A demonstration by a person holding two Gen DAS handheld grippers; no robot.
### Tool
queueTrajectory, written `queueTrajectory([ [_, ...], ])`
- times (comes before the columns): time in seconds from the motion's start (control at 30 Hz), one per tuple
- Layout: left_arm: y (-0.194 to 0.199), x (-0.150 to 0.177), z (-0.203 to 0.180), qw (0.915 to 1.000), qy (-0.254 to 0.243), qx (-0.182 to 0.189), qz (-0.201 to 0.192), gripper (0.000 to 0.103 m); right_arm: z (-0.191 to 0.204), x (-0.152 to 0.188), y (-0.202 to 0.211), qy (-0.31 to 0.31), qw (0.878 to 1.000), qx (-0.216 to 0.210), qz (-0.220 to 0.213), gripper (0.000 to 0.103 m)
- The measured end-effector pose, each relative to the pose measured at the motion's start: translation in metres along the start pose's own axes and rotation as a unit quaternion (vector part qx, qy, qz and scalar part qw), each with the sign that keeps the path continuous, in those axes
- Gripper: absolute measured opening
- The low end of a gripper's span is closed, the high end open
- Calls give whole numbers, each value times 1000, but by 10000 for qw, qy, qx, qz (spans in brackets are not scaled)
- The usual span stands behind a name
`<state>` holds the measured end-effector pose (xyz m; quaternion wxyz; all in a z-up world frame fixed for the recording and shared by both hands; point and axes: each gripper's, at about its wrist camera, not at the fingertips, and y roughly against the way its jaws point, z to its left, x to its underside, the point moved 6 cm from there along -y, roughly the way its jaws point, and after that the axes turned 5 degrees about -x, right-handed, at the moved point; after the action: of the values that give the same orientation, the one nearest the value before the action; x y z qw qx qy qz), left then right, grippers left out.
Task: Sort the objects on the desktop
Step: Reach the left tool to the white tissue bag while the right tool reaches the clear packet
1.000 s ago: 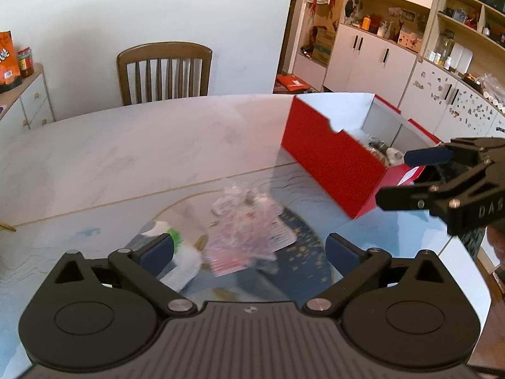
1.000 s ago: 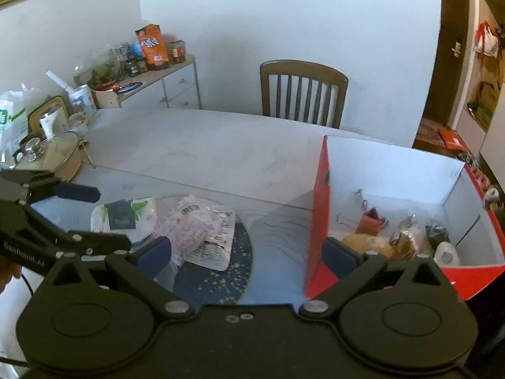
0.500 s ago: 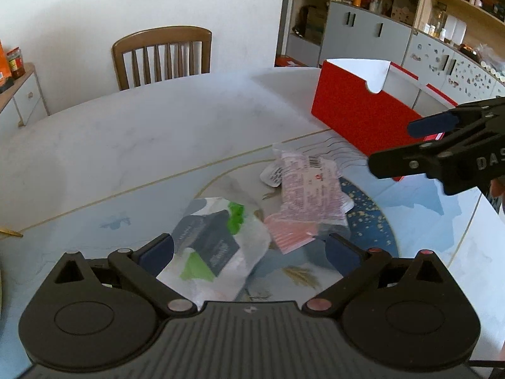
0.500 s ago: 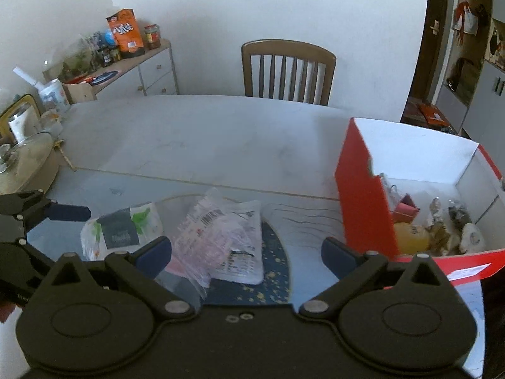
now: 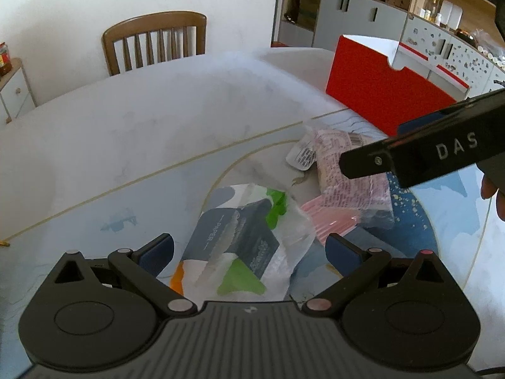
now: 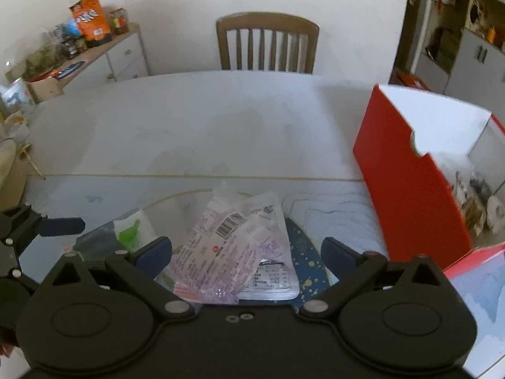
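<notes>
A tissue pack [image 5: 243,240] with a dark "PAPER" label and green patches lies on the table straight ahead of my open left gripper [image 5: 249,251], between its fingers. To its right lie a pink-purple plastic packet [image 5: 350,183] and a white sachet [image 5: 301,156]. In the right wrist view the pink packet [image 6: 221,252] with a barcode sits between the fingers of my open right gripper [image 6: 246,252], over the white sachet [image 6: 271,271]. The red box [image 6: 407,183] stands at the right with several small items inside. The right gripper's arm [image 5: 426,148] crosses the left wrist view.
A wooden chair [image 6: 268,44] stands behind the white marble table [image 6: 221,120]. A sideboard [image 6: 94,53] with snack bags and jars is at the back left. Grey cabinets [image 5: 363,19] and shelves fill the back right. A pot edge [image 6: 4,158] shows at far left.
Both grippers have moved lower and closer to the packets. The left one now has the tissue pack between its fingers, the right one the pink packet. The red box has slid rightwards in both views.
</notes>
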<state>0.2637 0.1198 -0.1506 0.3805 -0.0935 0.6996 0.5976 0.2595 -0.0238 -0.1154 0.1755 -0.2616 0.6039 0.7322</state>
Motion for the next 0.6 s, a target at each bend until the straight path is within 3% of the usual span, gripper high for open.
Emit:
queueTrajectory([
  [0.27, -15, 6, -3, 9997, -251, -14, 39, 103, -3, 1, -25, -479, 9983, 230, 242, 101],
  [0.6, -22, 12, -5, 9993, -312, -207, -27, 101, -5, 1, -40, -729, 9964, 112, 414, 95],
])
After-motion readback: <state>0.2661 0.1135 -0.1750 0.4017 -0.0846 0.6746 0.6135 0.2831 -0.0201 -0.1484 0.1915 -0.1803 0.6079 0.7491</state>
